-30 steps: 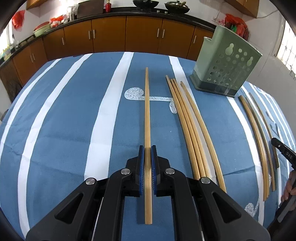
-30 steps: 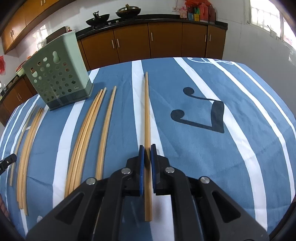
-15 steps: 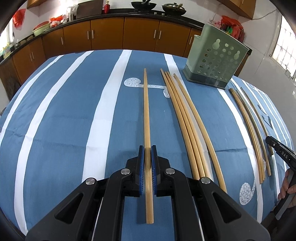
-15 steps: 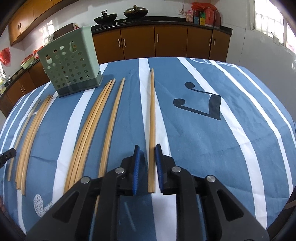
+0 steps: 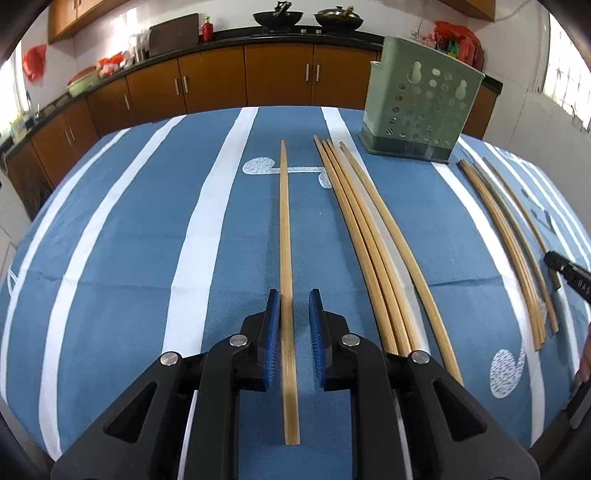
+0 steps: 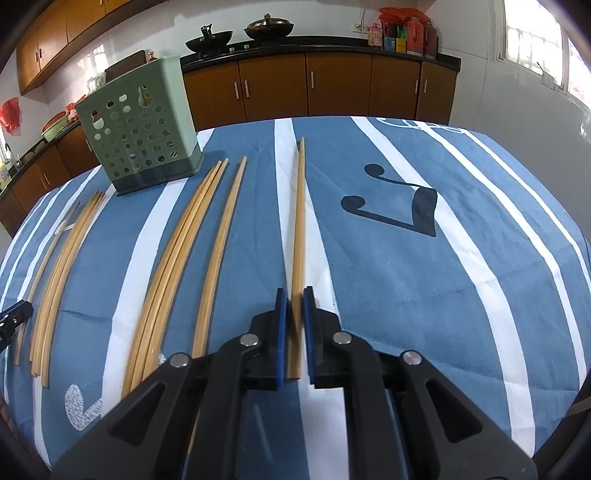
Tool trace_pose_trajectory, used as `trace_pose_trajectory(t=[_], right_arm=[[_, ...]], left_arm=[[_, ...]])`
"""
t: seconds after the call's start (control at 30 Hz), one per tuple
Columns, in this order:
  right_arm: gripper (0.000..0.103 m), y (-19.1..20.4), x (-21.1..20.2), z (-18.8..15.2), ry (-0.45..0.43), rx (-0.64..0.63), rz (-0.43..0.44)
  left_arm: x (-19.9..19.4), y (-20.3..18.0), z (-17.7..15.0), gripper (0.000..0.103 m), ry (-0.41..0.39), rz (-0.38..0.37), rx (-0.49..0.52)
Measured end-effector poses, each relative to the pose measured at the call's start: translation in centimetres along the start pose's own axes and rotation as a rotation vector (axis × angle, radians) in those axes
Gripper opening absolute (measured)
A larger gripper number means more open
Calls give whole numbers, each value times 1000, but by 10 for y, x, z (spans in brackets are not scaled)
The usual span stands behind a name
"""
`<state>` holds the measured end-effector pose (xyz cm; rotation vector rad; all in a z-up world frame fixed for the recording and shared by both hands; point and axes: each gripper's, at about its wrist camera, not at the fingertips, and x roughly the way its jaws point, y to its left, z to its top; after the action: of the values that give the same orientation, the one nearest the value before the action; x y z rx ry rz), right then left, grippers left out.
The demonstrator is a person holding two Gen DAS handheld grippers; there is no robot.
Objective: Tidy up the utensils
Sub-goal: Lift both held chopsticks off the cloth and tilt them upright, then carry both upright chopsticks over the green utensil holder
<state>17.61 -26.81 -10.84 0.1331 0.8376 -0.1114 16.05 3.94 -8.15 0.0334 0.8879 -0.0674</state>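
The chopstick (image 5: 285, 258) lies on the striped tablecloth (image 5: 129, 229), between my left gripper (image 5: 294, 332) whose jaws have just parted off it. My right gripper (image 6: 293, 332) has just clamped another chopstick (image 6: 298, 229); the green holder (image 6: 138, 136) waits beyond.

Left wrist view: one single chopstick (image 5: 286, 258) at 12 o'clock. One set of four chopsticks (image 5: 369, 240) at 1 o'clock, three touching and one just beside them. One far set (image 5: 509, 240) at 2 o'clock has at least four, too crowded to count surely. One holder (image 5: 417, 99) stands at 1 o'clock. Two woks (image 5: 277, 16) sit on the counter at 12 o'clock.

Right wrist view: one second single chopstick (image 6: 298, 221) at 12 o'clock, four more at 11 o'clock, at least four at 10 o'clock, the one holder at 11 o'clock.
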Motion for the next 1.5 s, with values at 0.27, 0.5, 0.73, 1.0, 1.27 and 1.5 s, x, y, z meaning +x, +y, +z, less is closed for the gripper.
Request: trace_pose_trajectory(t=[0.27,0.5,0.73,1.0,1.27,1.5], right_arm=[[8,-6,-13,14,-17,44,53],[8,-4,-31,23,-49,46,75],[8,-3,-43,31,-84,40,86],[8,-5,-66,44,-173,58,94],[8,-7,-87,61,-261,66,100],[8,-8,-99,75,-321,68,97]], left_arm=[[-6,12,14,7,19,-50,-28],[-27,17,30,7,-32,-70,-44],[-46,20,45,7,-93,-67,-56],[-67,23,58,7,-173,-75,-86],[-86,21,74,7,-252,-63,-93],[-96,21,86,7,-298,-45,-86]])
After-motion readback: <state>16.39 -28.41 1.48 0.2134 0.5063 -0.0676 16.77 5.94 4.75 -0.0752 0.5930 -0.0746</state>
